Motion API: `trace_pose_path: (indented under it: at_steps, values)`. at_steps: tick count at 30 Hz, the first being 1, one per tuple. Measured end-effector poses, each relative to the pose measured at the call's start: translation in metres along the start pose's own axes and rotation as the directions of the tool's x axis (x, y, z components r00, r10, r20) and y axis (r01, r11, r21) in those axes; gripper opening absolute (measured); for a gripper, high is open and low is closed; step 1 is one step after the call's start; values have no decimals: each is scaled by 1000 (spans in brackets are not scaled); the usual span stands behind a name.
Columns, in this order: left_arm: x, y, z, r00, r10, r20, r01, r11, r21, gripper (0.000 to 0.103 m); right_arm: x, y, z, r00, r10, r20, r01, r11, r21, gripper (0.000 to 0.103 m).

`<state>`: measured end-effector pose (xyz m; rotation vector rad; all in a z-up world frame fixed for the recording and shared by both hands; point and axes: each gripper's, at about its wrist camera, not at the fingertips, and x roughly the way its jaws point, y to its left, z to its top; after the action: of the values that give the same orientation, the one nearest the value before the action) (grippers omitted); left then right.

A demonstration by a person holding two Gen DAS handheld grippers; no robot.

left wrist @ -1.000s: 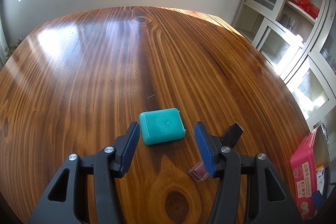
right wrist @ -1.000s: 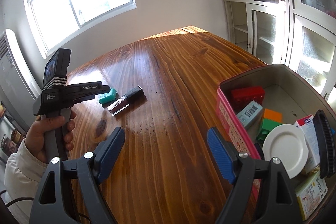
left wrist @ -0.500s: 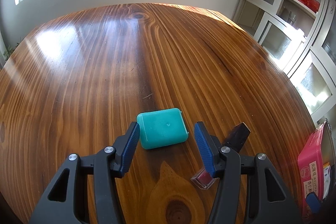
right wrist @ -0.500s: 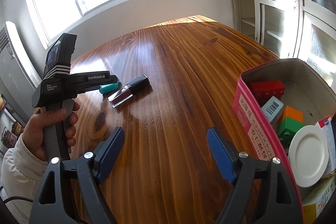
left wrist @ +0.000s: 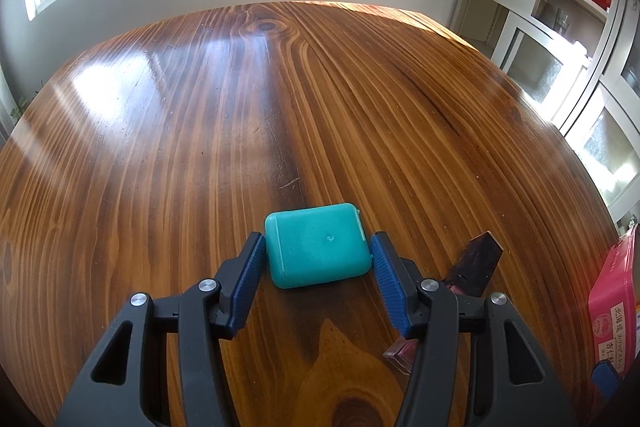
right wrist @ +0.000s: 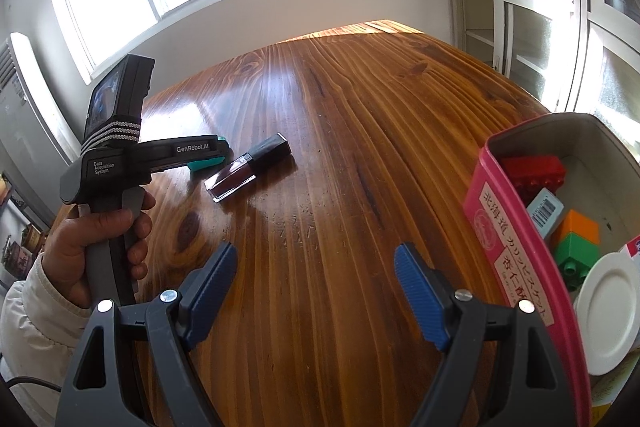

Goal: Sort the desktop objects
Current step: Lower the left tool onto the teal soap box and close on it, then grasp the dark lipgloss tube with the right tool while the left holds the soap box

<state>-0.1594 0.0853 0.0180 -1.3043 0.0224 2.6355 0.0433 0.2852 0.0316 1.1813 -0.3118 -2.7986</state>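
Most items sit in the tin; the open left gripper straddles the teal case, the lipstick at its 3 o'clock also remaining, and the right gripper gapes empty.

We see much free room on the glossy brown wooden table: the whole far half, up to the wall under the window, is bare, and also the wide middle strip in front of our right gripper, whose jaws stand apart over bare wood. Three things stand in the way. The flat teal plastic case lies between the blue pads of our left gripper, with only thin gaps on each side. Just beside it on the right lies the dark red lip gloss tube with black cap. At the right edge of the table the pink open tin box blocks the way; it is crowded with toy blocks and a white round lid.
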Motion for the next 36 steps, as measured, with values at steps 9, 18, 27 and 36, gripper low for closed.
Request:
trace_pose_path:
  at_steps: [9, 18, 27, 36]
  values:
    - [3, -1, 2, 1000, 13, 11, -13, 1000, 15, 58, 10, 4, 3, 1000, 0, -17, 0, 1000, -2, 84]
    - [-4, 8, 3, 999, 28, 35, -28, 1000, -6, 56, 27, 12, 9, 999, 18, -49, -18, 1000, -3, 84]
    - [-19, 23, 8, 995, 65, 76, -61, 997, -55, 56, 53, 32, 25, 996, 44, -79, -46, 999, -21, 84]
    - [-32, 34, 6, 994, 75, 84, -68, 994, -83, 56, 87, 56, 43, 992, 56, -116, -61, 997, -41, 84]
